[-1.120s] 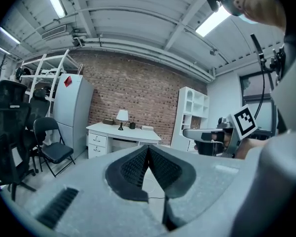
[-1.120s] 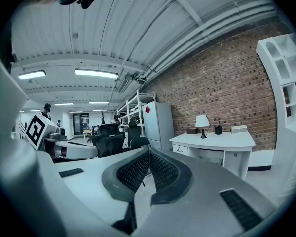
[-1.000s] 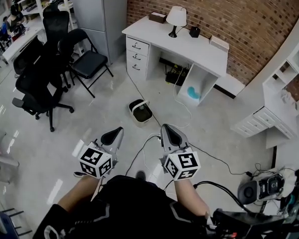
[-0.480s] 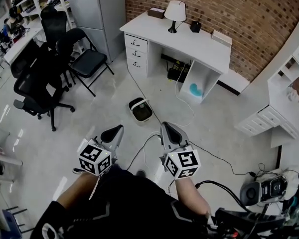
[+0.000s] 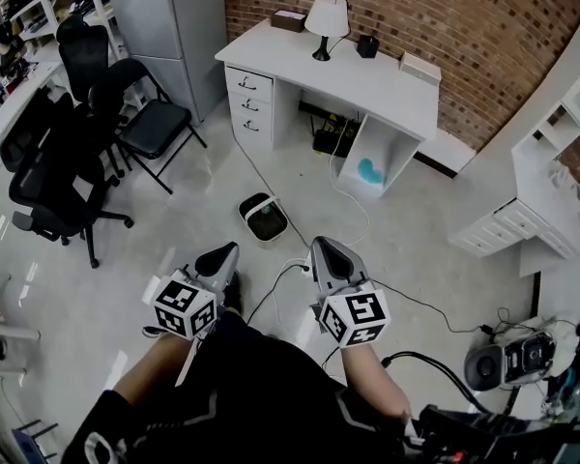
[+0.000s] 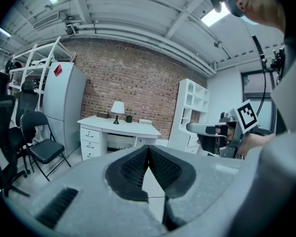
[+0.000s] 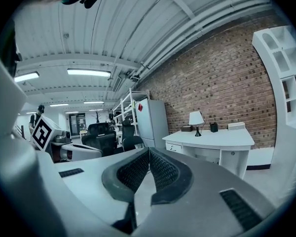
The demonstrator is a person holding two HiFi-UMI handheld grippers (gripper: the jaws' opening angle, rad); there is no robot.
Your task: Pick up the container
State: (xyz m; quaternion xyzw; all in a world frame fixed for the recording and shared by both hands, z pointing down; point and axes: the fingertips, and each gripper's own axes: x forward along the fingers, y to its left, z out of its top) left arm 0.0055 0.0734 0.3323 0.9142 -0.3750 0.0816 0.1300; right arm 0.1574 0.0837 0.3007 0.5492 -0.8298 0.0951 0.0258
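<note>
The only print I can make out is the black-and-white square marker pattern on each gripper's cube. The red tag [image 6: 57,69] on the tall grey cabinet [image 6: 64,112] is too small for me to read.

I see the left gripper [image 5: 228,252] with its dark ribbed fingers [image 6: 135,168] pressed together and nothing between them. The right gripper [image 5: 325,251] is the same: its fingers [image 7: 163,171] meet at the tips, with no gap and nothing held.

The small rounded white-rimmed container [image 5: 263,217], which looks dark inside though it is small in my view, sits on the glossy pale floor [image 5: 155,249]. It lies ahead of both grippers, apart from them and roughly between their lines. A thin black cable [image 5: 406,298] trails across the floor just beside it.

Beyond it a white tabletop [image 5: 367,75] with drawers stands against the red brick wall [image 5: 483,27] and carries a white-shaded lamp [image 5: 326,15]. Black chairs [image 5: 150,114] stand to the left.
</note>
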